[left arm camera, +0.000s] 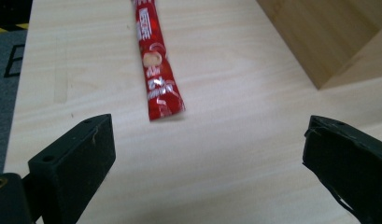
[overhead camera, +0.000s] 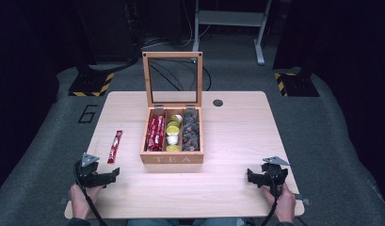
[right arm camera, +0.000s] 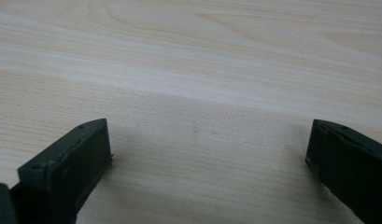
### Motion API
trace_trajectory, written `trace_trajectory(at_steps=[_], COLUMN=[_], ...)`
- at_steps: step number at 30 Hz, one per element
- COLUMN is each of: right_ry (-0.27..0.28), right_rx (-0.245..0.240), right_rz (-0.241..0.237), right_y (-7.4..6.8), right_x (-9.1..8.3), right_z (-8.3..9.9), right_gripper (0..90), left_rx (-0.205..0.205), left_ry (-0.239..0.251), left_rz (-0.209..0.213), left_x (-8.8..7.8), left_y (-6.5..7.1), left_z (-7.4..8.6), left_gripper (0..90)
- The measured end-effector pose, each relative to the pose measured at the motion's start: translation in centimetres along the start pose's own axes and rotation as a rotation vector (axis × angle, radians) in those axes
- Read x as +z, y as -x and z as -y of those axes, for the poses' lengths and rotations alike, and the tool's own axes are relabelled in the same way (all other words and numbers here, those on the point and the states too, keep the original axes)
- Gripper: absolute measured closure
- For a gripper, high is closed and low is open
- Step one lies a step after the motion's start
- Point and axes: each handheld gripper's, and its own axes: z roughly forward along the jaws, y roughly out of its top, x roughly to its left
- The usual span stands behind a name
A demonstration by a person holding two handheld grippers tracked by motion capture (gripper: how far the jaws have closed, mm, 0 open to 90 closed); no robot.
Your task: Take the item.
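Note:
A wooden tea box (overhead camera: 171,157) marked TEA stands mid-table with its glass lid (overhead camera: 172,79) upright. Its left compartment holds red sachets (overhead camera: 155,132), the middle one yellow and white capsules (overhead camera: 172,129), the right one dark packets (overhead camera: 190,131). One red sachet (overhead camera: 115,146) (left arm camera: 156,70) lies loose on the table left of the box. My left gripper (overhead camera: 114,174) (left arm camera: 205,149) rests open near the front left edge, just short of that sachet, with nothing between its jaws. My right gripper (overhead camera: 250,175) (right arm camera: 207,154) sits open at the front right over bare wood.
The light wooden table (overhead camera: 237,136) has a round dark cable hole (overhead camera: 218,102) behind the box. The box's corner (left arm camera: 328,42) rises at the upper right of the left gripper view. Grey carpet, stand bases with yellow-black tape (overhead camera: 91,84) and a desk frame lie beyond.

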Motion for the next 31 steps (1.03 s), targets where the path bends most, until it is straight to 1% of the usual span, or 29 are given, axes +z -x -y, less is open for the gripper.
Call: trace_trajectory(at_steps=[1,4,5,7,8,9,10,11,12,13,14,15,16,31], right_ry=[0.000,0.000,0.001,0.000,0.000,-0.001,-0.001,0.000,0.000,0.000,0.000,0.000,0.000,0.002], right_rx=[0.001,0.001,0.001,0.000,0.001,0.000,0.000,0.000,0.000,0.001,0.000,0.000,0.000,0.005], right_rz=[0.000,0.001,0.001,0.001,0.001,0.001,0.001,0.001,0.001,0.001,0.001,0.001,0.001,-0.001], right_y=[0.0,0.0,0.0,0.0,0.0,0.0,0.0,0.0,0.0,0.0,0.0,0.0,0.0,0.0], right_x=[0.0,0.0,0.0,0.0,0.0,0.0,0.0,0.0,0.0,0.0,0.0,0.0,0.0,0.0], right_z=[0.0,0.0,0.0,0.0,0.0,0.0,0.0,0.0,0.0,0.0,0.0,0.0,0.0,0.0], right_gripper=[0.0,0.0,0.0,0.0,0.0,0.0,0.0,0.0,0.0,0.0,0.0,0.0,0.0,0.0], left_rx=[0.000,0.005,0.000,0.005,0.012,0.028,0.028,0.031,0.046,0.039,0.029,0.029,0.023,0.034], left_ry=[0.000,-0.016,-0.016,-0.021,-0.028,-0.048,-0.048,-0.061,-0.067,-0.067,-0.052,-0.052,-0.035,-0.033], left_rz=[0.000,-0.010,-0.013,-0.020,-0.024,-0.037,-0.037,-0.042,-0.048,-0.039,-0.038,-0.038,-0.043,-0.036], left_x=[0.0,0.2,0.3,0.4,0.5,0.8,0.8,0.9,1.3,1.3,1.4,1.4,1.4,1.5], left_y=[0.0,0.1,0.2,0.2,0.3,0.3,0.3,0.4,0.5,0.5,0.5,0.5,0.5,0.4], left_z=[0.0,1.0,1.3,1.7,1.8,2.0,2.0,2.1,2.3,2.5,2.6,2.6,2.8,2.8], left_gripper=[2.2,1.4,1.4,1.3,1.0,0.6,0.3,0.3,0.2,0.2,0.2,0.1,0.1,0.0])
